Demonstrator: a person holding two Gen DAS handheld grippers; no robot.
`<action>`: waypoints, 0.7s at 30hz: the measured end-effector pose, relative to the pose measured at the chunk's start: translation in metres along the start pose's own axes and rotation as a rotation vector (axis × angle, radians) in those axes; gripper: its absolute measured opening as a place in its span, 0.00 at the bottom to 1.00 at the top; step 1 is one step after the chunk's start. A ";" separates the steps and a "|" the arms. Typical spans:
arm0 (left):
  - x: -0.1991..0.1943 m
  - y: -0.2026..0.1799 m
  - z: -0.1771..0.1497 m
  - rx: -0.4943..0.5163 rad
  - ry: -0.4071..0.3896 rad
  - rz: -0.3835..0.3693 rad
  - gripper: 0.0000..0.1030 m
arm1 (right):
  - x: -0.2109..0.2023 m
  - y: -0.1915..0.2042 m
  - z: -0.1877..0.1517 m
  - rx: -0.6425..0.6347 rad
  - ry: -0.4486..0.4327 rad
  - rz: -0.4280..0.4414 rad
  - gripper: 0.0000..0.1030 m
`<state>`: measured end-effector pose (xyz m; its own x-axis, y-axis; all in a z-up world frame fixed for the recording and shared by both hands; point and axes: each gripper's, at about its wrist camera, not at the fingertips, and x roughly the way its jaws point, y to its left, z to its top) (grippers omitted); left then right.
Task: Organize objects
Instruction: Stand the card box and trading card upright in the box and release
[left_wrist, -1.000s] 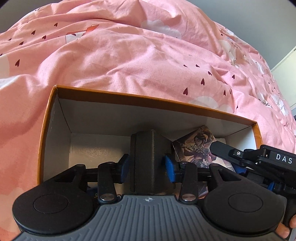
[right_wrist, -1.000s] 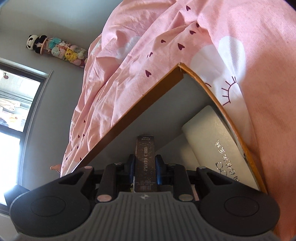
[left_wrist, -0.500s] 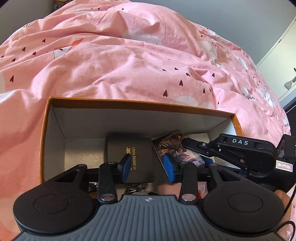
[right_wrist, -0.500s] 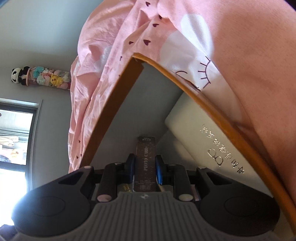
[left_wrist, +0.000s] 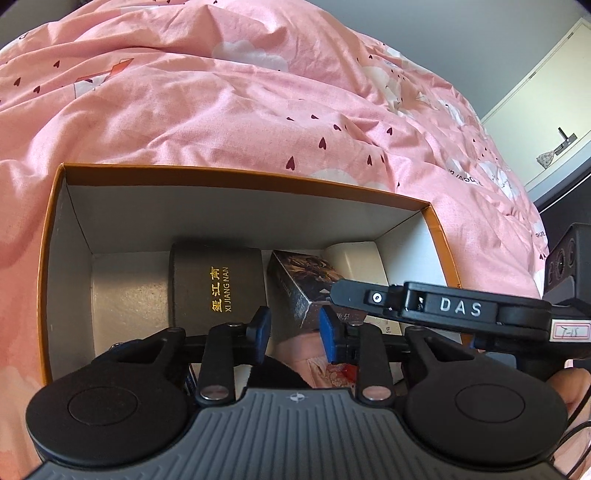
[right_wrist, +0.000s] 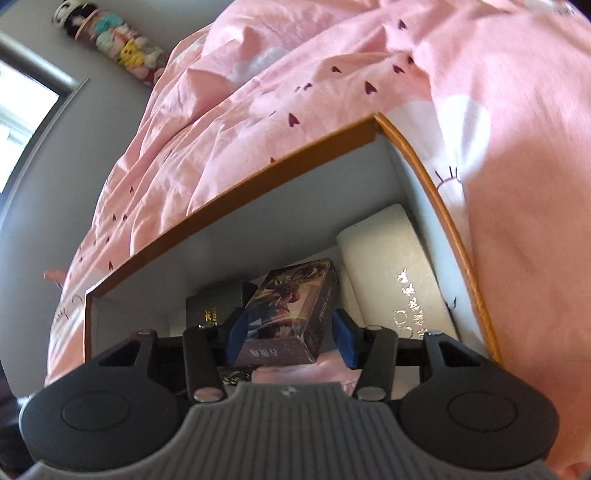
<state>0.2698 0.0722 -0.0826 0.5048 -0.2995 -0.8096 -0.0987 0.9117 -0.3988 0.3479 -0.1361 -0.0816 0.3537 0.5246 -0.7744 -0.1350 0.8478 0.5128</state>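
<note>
An orange-rimmed cardboard box (left_wrist: 240, 177) sits on pink bedding. On its floor lie a dark brown box with gold lettering (left_wrist: 218, 280), a picture-printed card box (left_wrist: 299, 277) and a white case (left_wrist: 358, 258) against the right wall. My left gripper (left_wrist: 295, 334) hovers over the box's near part, its jaws closing with nothing between them. In the right wrist view my right gripper (right_wrist: 291, 338) straddles the card box (right_wrist: 291, 306); its jaws are opening and the pads stand off the box's sides. One of its fingers (left_wrist: 354, 295) reaches in from the right.
The pink heart-print duvet (left_wrist: 258, 103) surrounds the box and rises behind it. A small pink item (left_wrist: 306, 354) lies at the box's near side. Grey wall, a window (right_wrist: 22, 122) and a row of plush toys (right_wrist: 114, 40) are to the left.
The left gripper let go of the dark box, which now lies flat, and its jaws narrowed. The right gripper opened off the card box, which went from upright to lying down.
</note>
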 end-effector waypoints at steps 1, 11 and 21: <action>0.000 0.000 0.000 -0.003 -0.004 0.003 0.30 | -0.003 0.004 0.000 -0.048 0.009 -0.010 0.52; -0.005 0.005 -0.003 -0.038 -0.018 -0.001 0.27 | 0.002 0.005 -0.014 -0.326 0.057 -0.069 0.49; -0.008 0.007 -0.008 -0.049 -0.022 -0.006 0.27 | 0.021 0.006 -0.012 -0.300 0.084 -0.138 0.17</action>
<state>0.2582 0.0783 -0.0827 0.5239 -0.2981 -0.7979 -0.1372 0.8950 -0.4245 0.3428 -0.1195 -0.0991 0.3115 0.3973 -0.8632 -0.3622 0.8894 0.2787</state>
